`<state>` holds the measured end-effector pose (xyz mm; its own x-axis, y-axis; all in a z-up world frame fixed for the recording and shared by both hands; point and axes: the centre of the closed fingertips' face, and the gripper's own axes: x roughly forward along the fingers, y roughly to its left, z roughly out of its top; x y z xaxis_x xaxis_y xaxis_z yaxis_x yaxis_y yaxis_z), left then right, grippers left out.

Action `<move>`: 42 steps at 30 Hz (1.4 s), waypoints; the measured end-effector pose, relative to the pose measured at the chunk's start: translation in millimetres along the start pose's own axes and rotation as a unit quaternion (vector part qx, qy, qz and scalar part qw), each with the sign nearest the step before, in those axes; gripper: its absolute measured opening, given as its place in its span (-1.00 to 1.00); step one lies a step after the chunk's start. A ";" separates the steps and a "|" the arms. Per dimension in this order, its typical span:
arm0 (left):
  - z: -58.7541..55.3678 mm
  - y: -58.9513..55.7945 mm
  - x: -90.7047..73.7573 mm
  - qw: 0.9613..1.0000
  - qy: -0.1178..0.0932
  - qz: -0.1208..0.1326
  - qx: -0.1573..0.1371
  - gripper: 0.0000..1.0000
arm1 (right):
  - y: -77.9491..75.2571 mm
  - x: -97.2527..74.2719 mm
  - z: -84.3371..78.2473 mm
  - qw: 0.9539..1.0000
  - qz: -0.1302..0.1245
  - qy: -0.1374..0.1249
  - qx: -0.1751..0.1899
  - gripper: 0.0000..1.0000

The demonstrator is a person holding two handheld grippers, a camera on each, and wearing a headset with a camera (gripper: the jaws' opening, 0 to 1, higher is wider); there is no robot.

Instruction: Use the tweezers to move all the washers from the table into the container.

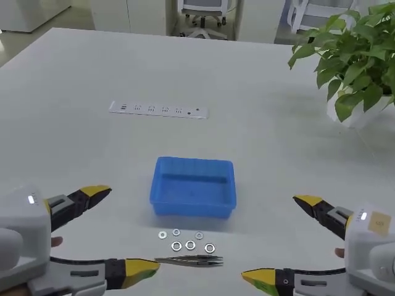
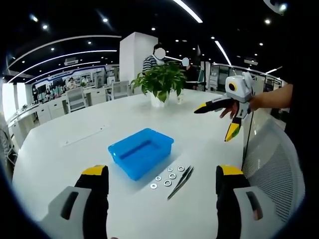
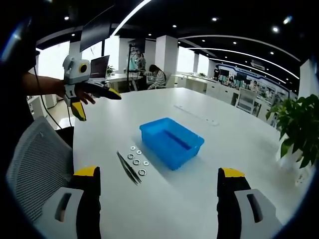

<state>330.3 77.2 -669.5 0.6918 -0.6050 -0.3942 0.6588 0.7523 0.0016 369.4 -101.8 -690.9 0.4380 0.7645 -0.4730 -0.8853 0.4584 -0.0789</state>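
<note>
**A:** Container, position and build?

**B:** Blue plastic container (image 1: 193, 188), centre of the head view. It is a shallow rectangular tray with rounded corners and a thin rim, sitting flat on the matte white counter (image 1: 265, 123).

**A:** Washers?

**B:** Six washers (image 1: 190, 245), small flat rings of bright metal. They lie loose on the counter just below the container in the frame, in two rough rows of three.

**A:** Tweezers?

**B:** Tweezers (image 1: 188, 261), slim, straight, grey metal. They lie flat just below the washers, long axis left to right across the frame. Neither gripper touches them.

**A:** Gripper state?

**B:** Left gripper (image 1: 117, 229), lower left of the head view: black jaws with yellow tips, spread wide, nothing held. Right gripper (image 1: 276, 239), lower right: same build, jaws equally wide, nothing held. The two flank the washers and tweezers and are clear of both.

**A:** Anything else on the counter?

**B:** A white power strip (image 1: 158, 110), long and flat, lies above the container, left of centre. A leafy green potted plant (image 1: 355, 55) in a white pot stands at upper right.
</note>
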 end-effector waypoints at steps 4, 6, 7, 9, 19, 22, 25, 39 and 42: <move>1.5 3.1 1.0 1.000 0.005 -0.006 0.007 0.88 | -0.9 -0.3 0.4 1.000 0.006 0.007 -0.010 0.97; 2.6 3.0 1.9 1.000 0.007 -0.011 0.009 0.86 | -0.9 0.0 0.5 1.000 0.010 0.011 -0.015 0.96; 2.5 3.1 2.1 1.000 0.009 -0.012 0.012 0.84 | -0.9 0.2 0.7 1.000 0.011 0.012 -0.017 0.96; 3.2 2.6 2.9 1.000 0.012 -0.015 0.015 0.81 | -0.7 0.7 1.3 1.000 0.015 0.015 -0.022 0.94; -3.9 6.0 6.9 0.998 0.029 -0.032 0.039 0.65 | -1.6 7.1 6.6 0.998 0.033 0.023 -0.051 0.85; -3.4 1.5 10.0 0.998 0.033 -0.039 0.044 0.58 | -1.2 10.2 8.2 0.997 0.039 0.023 -0.057 0.80; -5.8 -0.8 14.0 0.997 0.041 -0.046 0.049 0.53 | 1.6 14.8 8.0 0.996 0.051 0.029 -0.068 0.72; -22.5 -4.6 29.2 0.992 0.068 -0.084 0.071 0.23 | 14.8 35.4 -6.0 0.982 0.113 0.067 -0.135 0.41; -29.1 -6.4 32.3 0.990 0.074 -0.095 0.076 0.10 | 19.1 40.0 -6.7 0.978 0.130 0.068 -0.150 0.28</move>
<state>339.8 60.4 -709.0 0.5082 -0.6784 -0.5306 0.8174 0.5739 0.0491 369.0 -65.4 -717.3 0.1851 0.7610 -0.6218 -0.9789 0.0869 -0.1850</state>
